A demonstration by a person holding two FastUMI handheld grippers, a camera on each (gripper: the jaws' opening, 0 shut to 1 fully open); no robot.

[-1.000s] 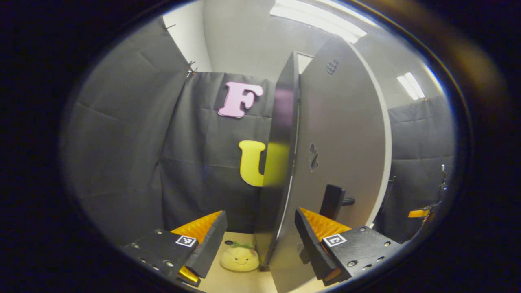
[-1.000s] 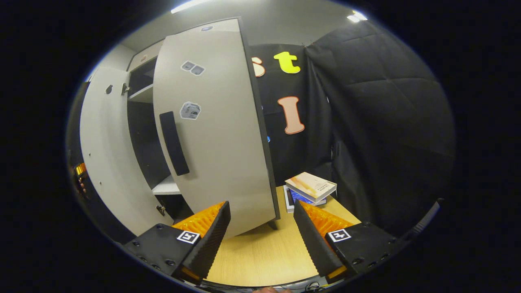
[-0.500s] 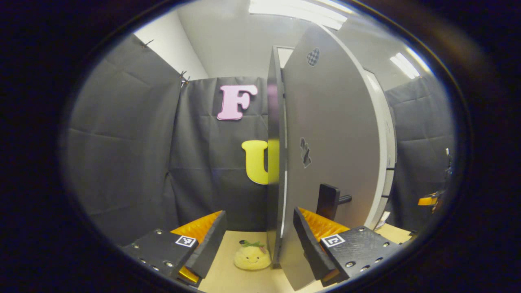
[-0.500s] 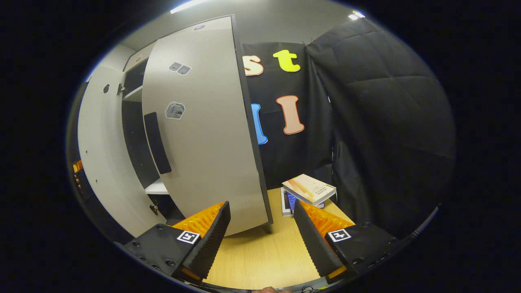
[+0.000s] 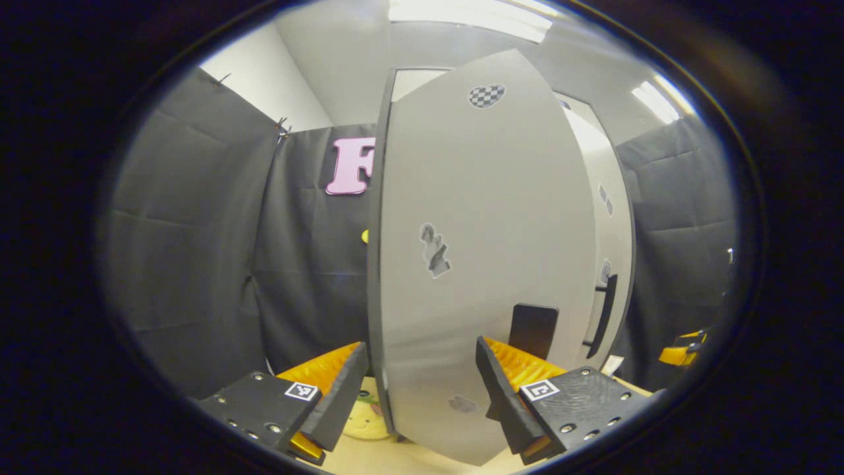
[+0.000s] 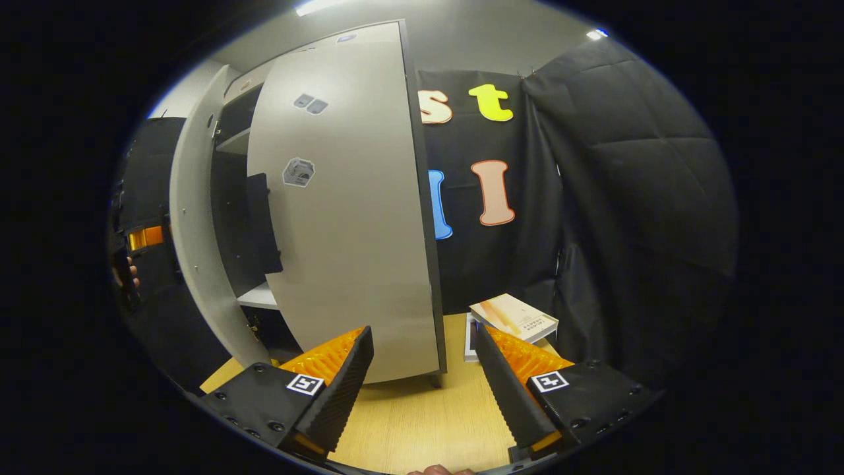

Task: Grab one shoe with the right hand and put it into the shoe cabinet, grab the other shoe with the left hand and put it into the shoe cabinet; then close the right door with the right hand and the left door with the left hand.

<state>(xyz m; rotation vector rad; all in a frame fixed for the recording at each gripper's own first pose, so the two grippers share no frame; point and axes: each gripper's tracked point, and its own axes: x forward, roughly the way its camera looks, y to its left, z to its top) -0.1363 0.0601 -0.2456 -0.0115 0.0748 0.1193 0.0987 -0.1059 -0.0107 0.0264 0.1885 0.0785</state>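
Left tongs [image 5: 419,386] and right tongs [image 6: 422,376] agape, empty; cabinet doors [image 6: 349,218] ajar

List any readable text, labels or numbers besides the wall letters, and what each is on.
Stickers on left door: blurred pictures, nothing readable.
Stickers on right door: too blurred to read.
Book cover: print too small to read.
Square markers: coded patterns, no words.
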